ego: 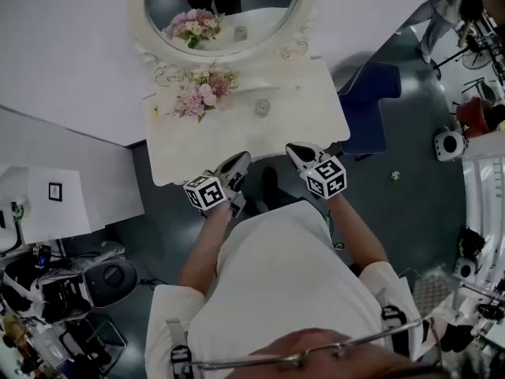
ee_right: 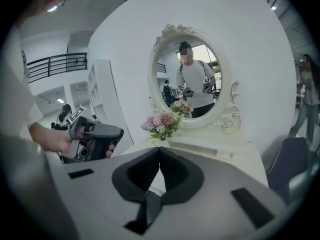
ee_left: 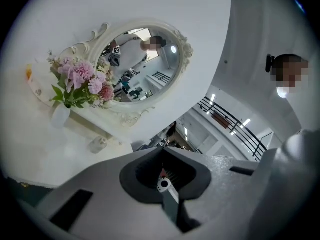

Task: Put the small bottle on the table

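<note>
The small bottle stands upright on the white dressing table, right of a vase of pink flowers. In the left gripper view the small bottle sits on the tabletop below the flowers. My left gripper hovers at the table's front edge, shut and empty. My right gripper is beside it at the same edge, also shut with nothing in it. In the gripper views both left gripper and right gripper have their jaws pressed together. The left gripper also shows in the right gripper view.
An oval mirror in an ornate white frame backs the table. A dark blue chair stands to the table's right. Camera equipment clutters the floor at lower left. A person stands at the far right.
</note>
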### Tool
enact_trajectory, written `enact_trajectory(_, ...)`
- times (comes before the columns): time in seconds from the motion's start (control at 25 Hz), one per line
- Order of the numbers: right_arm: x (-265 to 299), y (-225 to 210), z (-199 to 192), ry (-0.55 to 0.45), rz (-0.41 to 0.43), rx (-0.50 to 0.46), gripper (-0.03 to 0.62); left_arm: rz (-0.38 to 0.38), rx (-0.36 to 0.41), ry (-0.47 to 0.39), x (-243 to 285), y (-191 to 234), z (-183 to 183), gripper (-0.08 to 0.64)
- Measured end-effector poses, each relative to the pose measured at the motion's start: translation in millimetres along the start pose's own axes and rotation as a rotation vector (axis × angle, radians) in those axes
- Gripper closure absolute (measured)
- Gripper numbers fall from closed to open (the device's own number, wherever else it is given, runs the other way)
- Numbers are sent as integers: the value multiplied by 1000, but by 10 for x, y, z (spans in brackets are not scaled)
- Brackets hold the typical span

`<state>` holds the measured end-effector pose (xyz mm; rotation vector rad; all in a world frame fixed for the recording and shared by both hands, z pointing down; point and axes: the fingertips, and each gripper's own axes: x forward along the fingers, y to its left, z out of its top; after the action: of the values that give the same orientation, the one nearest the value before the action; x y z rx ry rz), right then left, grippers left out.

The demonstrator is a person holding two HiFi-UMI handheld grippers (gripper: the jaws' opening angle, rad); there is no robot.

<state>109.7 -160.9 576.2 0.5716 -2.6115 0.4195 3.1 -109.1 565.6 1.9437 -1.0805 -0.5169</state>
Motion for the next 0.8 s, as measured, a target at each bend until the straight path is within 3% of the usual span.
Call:
enact_trajectory(0.16,-231,125,50,-29,-7,-30,586,6,38,14,-98,-130,-88,557)
enact_trajectory(0.6,-444,24,190,-90,-3,-47,586,80,247,4,-179,-419,19,557)
enact_trajectory(0.8,-556,-145,201,-91,1,-42,586,106,234,-38,-168,-444,25,557)
